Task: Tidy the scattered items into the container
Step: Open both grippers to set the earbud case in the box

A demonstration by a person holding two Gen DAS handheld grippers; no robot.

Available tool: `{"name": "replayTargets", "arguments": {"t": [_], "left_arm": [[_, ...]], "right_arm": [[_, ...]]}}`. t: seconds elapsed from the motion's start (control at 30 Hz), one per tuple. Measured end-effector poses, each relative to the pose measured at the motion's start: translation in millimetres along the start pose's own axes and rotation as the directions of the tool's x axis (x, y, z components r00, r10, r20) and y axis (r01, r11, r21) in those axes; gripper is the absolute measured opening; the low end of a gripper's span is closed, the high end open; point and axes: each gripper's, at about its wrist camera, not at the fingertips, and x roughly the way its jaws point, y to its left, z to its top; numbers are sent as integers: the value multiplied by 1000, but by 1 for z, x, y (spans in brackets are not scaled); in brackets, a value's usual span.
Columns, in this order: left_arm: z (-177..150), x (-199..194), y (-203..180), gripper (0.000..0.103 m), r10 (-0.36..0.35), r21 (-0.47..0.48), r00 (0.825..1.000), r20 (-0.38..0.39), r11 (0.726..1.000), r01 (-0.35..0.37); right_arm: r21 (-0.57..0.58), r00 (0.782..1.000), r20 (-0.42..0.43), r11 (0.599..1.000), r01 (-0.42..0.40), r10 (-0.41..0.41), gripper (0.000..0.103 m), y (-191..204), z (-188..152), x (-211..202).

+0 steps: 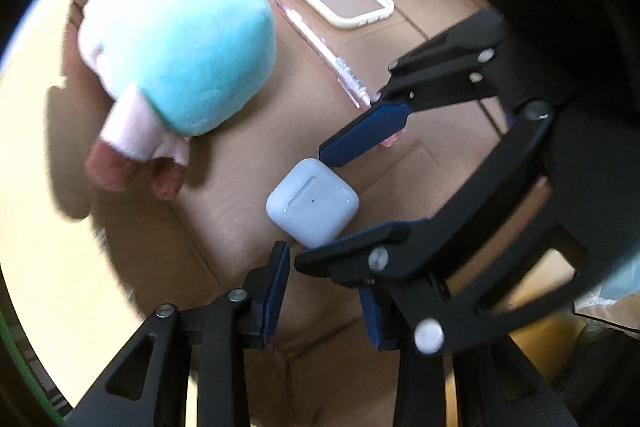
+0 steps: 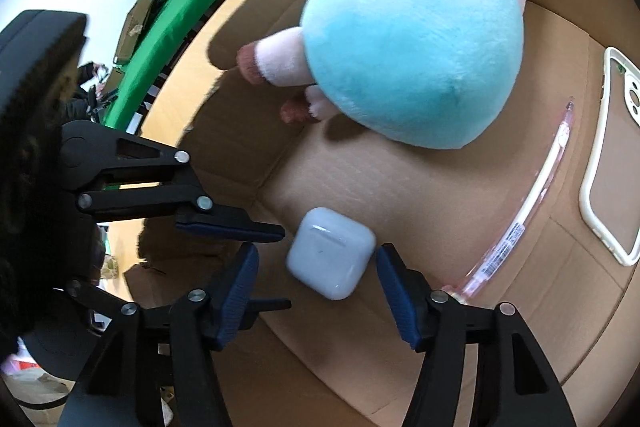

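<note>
Right gripper [image 2: 316, 267] hangs released, fingers straddling the earbud case [image 2: 331, 253] on the cardboard box [image 2: 400, 187] floor. Left gripper [image 1: 326, 291], also spread, hovers beside it. Plush toy [image 2: 412, 35], pen [image 2: 532, 203] and phone case [image 2: 608, 155] lie around.

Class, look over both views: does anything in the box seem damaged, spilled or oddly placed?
Nothing is damaged or spilled. The plush, earbud case, pen and phone case lie loose on the cardboard box floor at mixed angles. The open right gripper straddles the earbud case; the left gripper is close beside it.
</note>
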Motion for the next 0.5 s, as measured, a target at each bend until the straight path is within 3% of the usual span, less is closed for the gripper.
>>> {"name": "replayTargets", "arguments": {"t": [0.1, 0.27, 0.4, 0.47, 0.5], "left_arm": [[-15, -18, 2, 46, 31, -35, 999, 23, 999, -30], [-45, -49, -1, 47, 65, -106, 996, 65, 993, -58], [-53, -79, -15, 48, 91, -177, 990, 107, 982, -71], [-45, -89, -27, 53, 115, -216, 985, 132, 973, -84], [-58, -92, -37, 55, 135, -241, 980, 146, 966, -97]], "right_arm": [[2, 999, 33, 1000, 5, -5, 69, 9, -7, -14], [13, 994, 101, 999, 42, -43, 86, 18, -26, -50], [43, 982, 158, 995, 93, -99, 93, 40, -39, -84], [77, 974, 194, 992, 105, -118, 96, 47, -45, -107], [104, 970, 212, 989, 100, -121, 97, 48, -55, -118]]}}
